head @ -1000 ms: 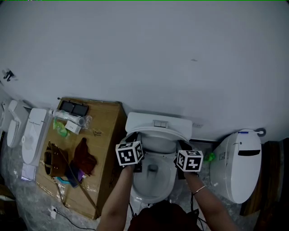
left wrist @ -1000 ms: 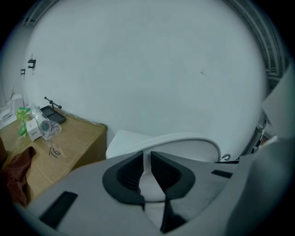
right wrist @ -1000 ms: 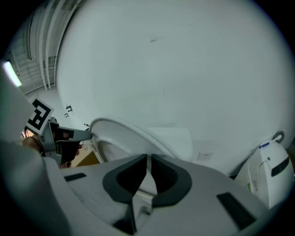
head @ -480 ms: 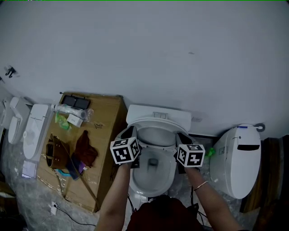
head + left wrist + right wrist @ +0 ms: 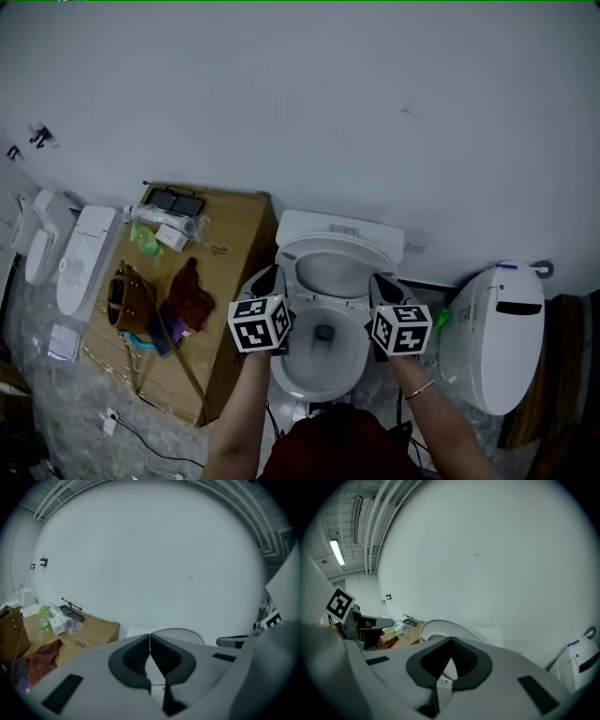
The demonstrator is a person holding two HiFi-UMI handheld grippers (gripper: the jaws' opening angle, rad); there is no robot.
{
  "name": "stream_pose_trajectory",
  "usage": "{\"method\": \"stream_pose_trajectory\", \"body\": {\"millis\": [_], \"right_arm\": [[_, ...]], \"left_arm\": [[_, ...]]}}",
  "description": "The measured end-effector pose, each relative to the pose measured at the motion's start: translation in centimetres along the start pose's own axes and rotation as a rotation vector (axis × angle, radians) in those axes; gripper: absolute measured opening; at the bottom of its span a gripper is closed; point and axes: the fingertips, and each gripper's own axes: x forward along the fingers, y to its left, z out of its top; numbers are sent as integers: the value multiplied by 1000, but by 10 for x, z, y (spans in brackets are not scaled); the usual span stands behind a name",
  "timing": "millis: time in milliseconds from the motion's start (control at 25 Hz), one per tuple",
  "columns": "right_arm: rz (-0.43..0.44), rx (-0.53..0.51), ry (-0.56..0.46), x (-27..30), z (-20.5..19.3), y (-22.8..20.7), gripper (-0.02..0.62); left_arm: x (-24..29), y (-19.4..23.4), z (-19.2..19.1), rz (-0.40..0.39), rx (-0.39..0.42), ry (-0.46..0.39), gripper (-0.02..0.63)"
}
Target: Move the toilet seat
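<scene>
Toilet seat (image 5: 337, 255) raised off the bowl (image 5: 319, 361), tilted back toward the tank (image 5: 342, 228) against the pale wall (image 5: 300, 112); in the head view it sits between the two grippers, one at each side of its rim.

Left gripper (image 5: 149, 638): jaws closed, tips meeting in a thin line; nothing pinched between the tips; white curve of the seat shows just beyond them and through the gap lower down; cannot tell if the jaws touch it.

Right gripper (image 5: 451, 641): jaws closed too, tips together, nothing caught in them; seat edge arcs just past them to the left; contact unclear here as well.

Wooden crate (image 5: 234, 281) stands just left of the toilet; on its top a brown bag (image 5: 127, 302), a dark red cloth (image 5: 190, 298), clear bottles and a small box (image 5: 169, 230), a black tray (image 5: 178, 201) at the far edge.

Second toilet (image 5: 492, 328), lid down, stands to the right; more white fixtures (image 5: 82, 267) lie on the floor at far left.
</scene>
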Motion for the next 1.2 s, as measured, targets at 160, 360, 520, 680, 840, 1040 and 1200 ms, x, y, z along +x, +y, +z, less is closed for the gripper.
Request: {"method": "stream_pose_trajectory", "body": {"millis": [160, 360, 520, 680, 840, 1040, 1200], "right_arm": [[-9, -8, -21, -18, 2, 6, 15], [-2, -19, -46, -45, 3, 17, 15], [7, -28, -69, -63, 5, 25, 15], [10, -44, -87, -78, 5, 36, 15], [21, -60, -97, -91, 2, 46, 15], [35, -59, -104, -106, -3, 61, 15], [44, -47, -116, -119, -7, 70, 15]], "left_arm": [[-27, -3, 0, 6, 23, -27, 29], [-61, -10, 0, 5, 30, -63, 29], [-86, -15, 0, 9, 37, -87, 29], [-108, -19, -3, 14, 37, -104, 28], [-128, -22, -7, 27, 57, -117, 28], [-149, -24, -10, 38, 77, -128, 28], [-166, -25, -11, 46, 92, -147, 28]]}}
